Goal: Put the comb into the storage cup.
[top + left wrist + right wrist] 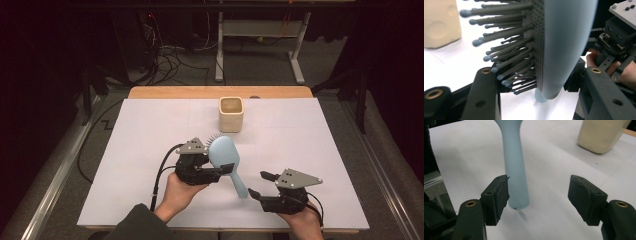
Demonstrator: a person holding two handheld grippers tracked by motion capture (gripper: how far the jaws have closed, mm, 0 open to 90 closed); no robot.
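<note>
A light blue hairbrush point(223, 151) is held off the white table sheet point(145, 130) by my left gripper point(222, 171), which is shut on the base of its head. In the left gripper view the brush point(566, 42) stands between the jaws with its grey bristles point(506, 57) pointing left. Its handle point(239, 185) slants down toward my right gripper point(260, 184). In the right gripper view the handle point(515, 170) ends beside the left pad, and the right gripper point(540, 195) is open with a wide gap and nothing pressed.
A cream square cup point(231, 113) stands upright at the back middle of the sheet, also the cup point(601, 135) ahead of the right jaws. Beyond the wooden table edge point(220, 92) lie cables and desk legs on the floor.
</note>
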